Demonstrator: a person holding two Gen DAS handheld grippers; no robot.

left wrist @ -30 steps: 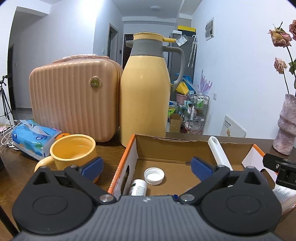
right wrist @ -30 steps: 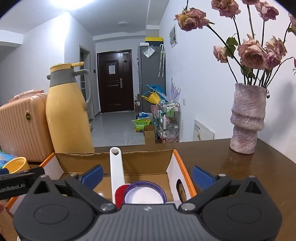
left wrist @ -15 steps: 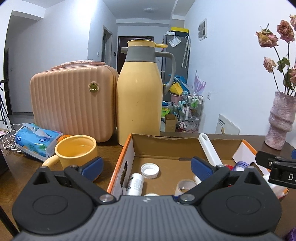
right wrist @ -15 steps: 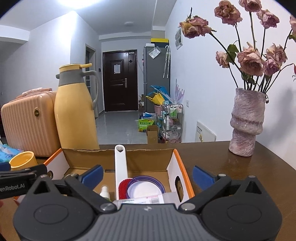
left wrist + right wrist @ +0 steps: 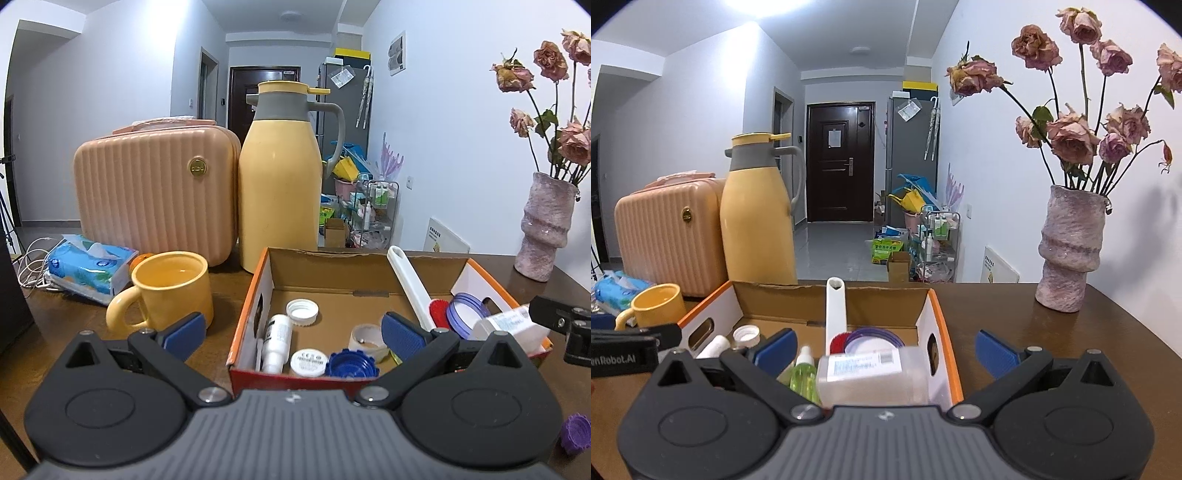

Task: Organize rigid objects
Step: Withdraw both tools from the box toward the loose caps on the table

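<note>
Both grippers are hanging just short of a cardboard box sitting on the desk, each with its jaws spread wide and holding nothing. The left gripper is facing the box's left half; the right gripper is facing its right half.

The box is gathering the small hard items, probably so they stop scattering over the desk. In the left view a white cap is lying at 12 o'clock from a small white bottle, whose long axis is running from 12 to 6, nozzle toward 6. A blue cap and a tape roll are sitting near the front wall.

A white brush is leaning on the back wall, handle pointing to 12 o'clock, likely because it is too long to lie flat. A clear jar is lying on its side at the front right corner, its long axis running from 9 to 3.

A purple cap is sitting on the desk outside the box, at 4 o'clock in the left view, so it looks like a remaining piece to collect.
</note>
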